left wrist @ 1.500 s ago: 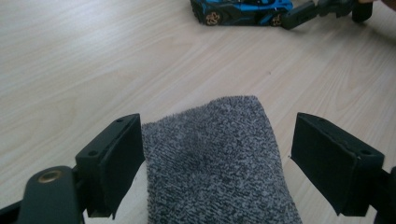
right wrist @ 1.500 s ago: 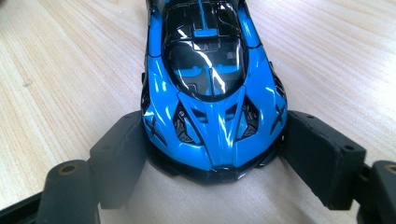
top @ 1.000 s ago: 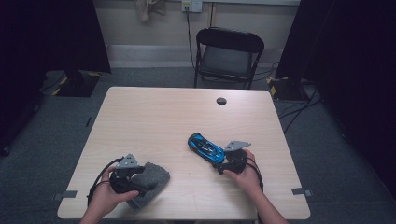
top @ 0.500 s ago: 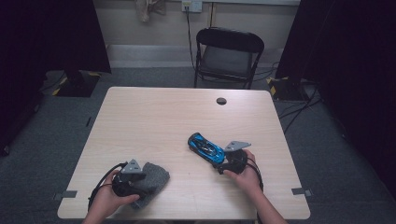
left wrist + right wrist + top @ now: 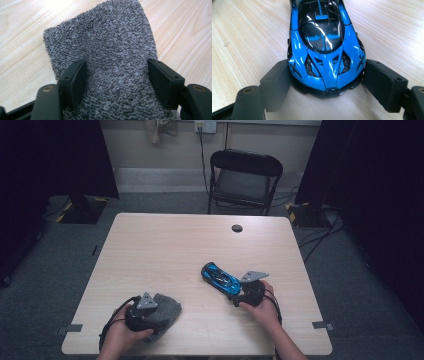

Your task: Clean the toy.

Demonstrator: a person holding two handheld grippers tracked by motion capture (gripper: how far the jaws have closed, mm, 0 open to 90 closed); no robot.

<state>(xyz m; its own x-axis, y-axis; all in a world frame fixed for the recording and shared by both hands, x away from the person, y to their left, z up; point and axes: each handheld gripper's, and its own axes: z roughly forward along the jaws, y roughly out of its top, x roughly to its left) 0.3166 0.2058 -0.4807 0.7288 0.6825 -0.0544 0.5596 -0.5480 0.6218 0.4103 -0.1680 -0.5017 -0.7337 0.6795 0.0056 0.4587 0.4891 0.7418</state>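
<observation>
A grey towelling cloth (image 5: 169,311) (image 5: 105,42) lies flat near the table's front left. My left gripper (image 5: 156,316) (image 5: 117,72) is lowered onto it. Its jaws have just been closing, and they straddle the cloth's near end with the fabric between them, still spread and barely creased. A blue and black toy car (image 5: 219,277) (image 5: 322,32) stands on the table to the right of centre. Its near end is between the pads of my right gripper (image 5: 236,293) (image 5: 327,75), which are shut on its two sides.
The wooden table (image 5: 170,250) has a small black round cap (image 5: 237,228) near its far edge. A black folding chair (image 5: 245,175) stands behind the table. Cables trail from both grippers over the front edge.
My left gripper has edged a little further over the cloth. The right hand and the car have not moved.
</observation>
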